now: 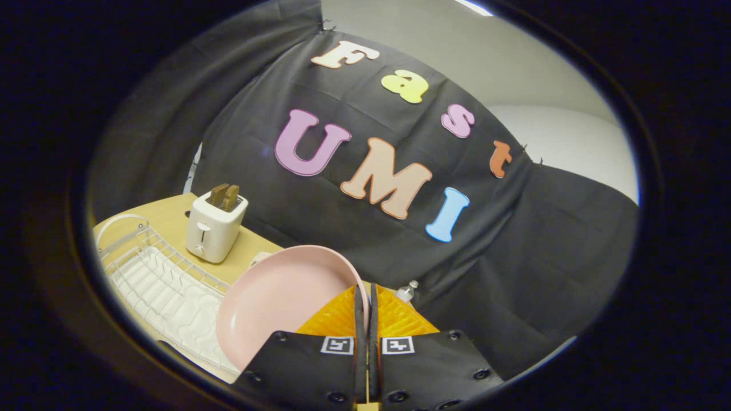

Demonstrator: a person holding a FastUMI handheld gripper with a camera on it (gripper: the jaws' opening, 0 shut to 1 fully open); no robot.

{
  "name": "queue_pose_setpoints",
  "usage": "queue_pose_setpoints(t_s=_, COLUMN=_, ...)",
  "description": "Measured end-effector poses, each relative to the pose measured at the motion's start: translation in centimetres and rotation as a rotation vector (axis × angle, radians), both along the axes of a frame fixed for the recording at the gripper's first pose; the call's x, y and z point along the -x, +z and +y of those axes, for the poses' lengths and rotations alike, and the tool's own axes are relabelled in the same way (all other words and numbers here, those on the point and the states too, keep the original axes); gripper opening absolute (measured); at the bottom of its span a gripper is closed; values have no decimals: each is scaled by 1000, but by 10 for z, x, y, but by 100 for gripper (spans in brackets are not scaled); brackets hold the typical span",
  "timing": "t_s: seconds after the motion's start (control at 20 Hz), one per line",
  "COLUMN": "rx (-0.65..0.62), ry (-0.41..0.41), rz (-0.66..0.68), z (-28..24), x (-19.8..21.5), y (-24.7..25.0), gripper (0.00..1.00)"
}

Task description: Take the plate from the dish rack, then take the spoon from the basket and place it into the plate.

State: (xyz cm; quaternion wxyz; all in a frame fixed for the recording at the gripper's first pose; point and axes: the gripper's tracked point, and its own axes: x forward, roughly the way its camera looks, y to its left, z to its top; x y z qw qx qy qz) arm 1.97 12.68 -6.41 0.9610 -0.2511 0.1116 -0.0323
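Note:
A pink plate hangs in the air, tilted, above the table. My gripper is shut on the plate's rim, the two fingers pressed close together with the rim pinched between them. The plate spreads out to the left of the fingers. Below and left of it lies the white wire dish rack with nothing in it. The basket and the spoon are hidden from me.
A white toaster with two slices of toast stands on the wooden table beyond the rack. The cap of a small clear bottle pokes up just right of the fingers.

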Motion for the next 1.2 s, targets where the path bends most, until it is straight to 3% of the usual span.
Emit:
queue_pose_setpoints(t_s=0.65, rx=-193, ry=3, rz=75, z=-133, x=64, y=-35, gripper=4)
queue_pose_setpoints(t_s=0.9, rx=-237, ry=2, rz=149, z=-163, x=86, y=-75, gripper=4)
queue_pose_setpoints(t_s=1.2, rx=-396, ry=-11, rz=268, z=-182, x=105, y=-137, gripper=4)
